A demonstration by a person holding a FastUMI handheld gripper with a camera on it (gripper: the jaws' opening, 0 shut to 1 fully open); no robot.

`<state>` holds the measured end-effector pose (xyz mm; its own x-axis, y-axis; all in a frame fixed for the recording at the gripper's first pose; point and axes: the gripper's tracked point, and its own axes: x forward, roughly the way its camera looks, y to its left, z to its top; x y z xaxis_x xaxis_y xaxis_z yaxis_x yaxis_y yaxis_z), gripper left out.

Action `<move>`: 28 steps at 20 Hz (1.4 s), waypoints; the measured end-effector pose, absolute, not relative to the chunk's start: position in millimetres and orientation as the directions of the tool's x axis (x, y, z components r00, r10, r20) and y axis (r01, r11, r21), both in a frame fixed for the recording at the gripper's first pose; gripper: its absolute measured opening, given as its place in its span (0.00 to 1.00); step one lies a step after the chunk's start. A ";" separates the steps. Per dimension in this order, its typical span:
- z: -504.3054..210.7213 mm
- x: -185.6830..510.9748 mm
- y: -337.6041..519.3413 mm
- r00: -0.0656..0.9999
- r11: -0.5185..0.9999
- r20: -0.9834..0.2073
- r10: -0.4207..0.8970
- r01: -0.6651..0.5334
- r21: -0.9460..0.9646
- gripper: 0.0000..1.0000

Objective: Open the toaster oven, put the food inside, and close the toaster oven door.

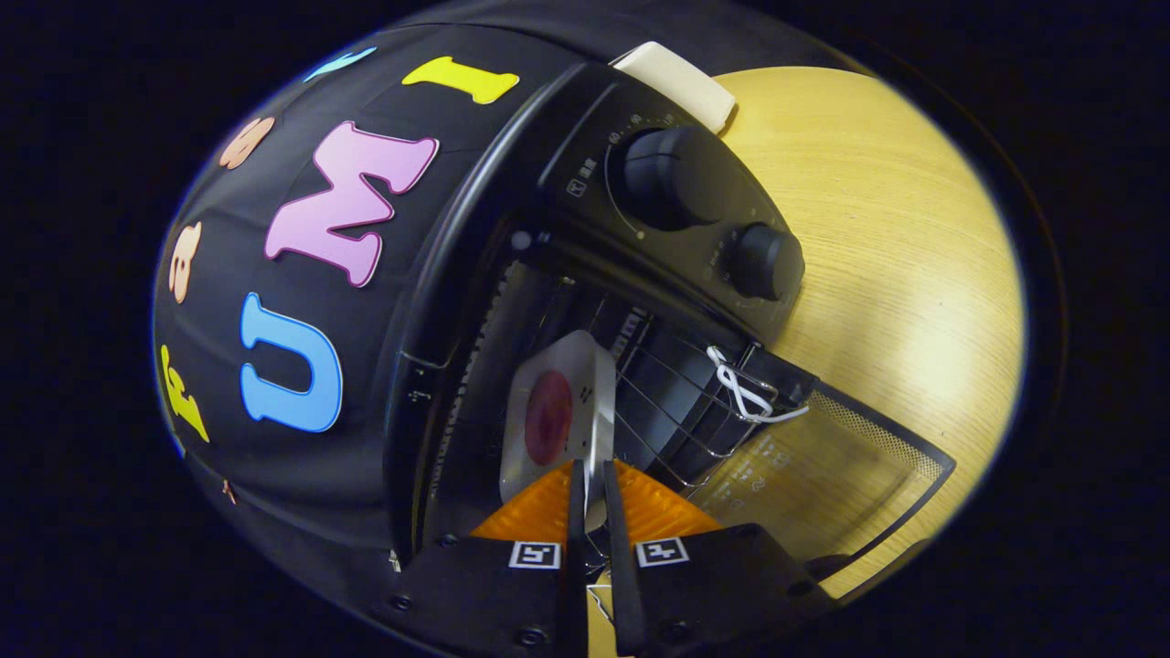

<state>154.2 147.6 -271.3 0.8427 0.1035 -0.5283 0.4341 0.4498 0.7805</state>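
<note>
The black toaster oven (585, 210) stands open, with its glass door (823, 471) folded down flat over the wooden table (896, 256). A small silver tray (585, 366) carrying a round dark-red piece of food (548, 416) sits tilted inside the cavity, over the wire rack (681, 407). My gripper (590, 480) reaches in through the opening. Its two fingers are nearly together and pinch the tray's near rim between them. The tray's underside and how it rests on the rack are hidden.
Two black knobs (672, 174) (763, 260) sit on the oven's control panel beside the cavity. A white tie (745, 388) is looped on the rack's front wire. A cream-coloured object (681, 82) lies behind the oven on the table.
</note>
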 end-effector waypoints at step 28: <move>-306.6 -20.8 144.4 0.637 0.987 -0.762 0.117 0.014 0.163 0.99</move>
<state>-20.8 144.4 -306.6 0.6372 0.1170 -0.7617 0.0137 0.9865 0.1630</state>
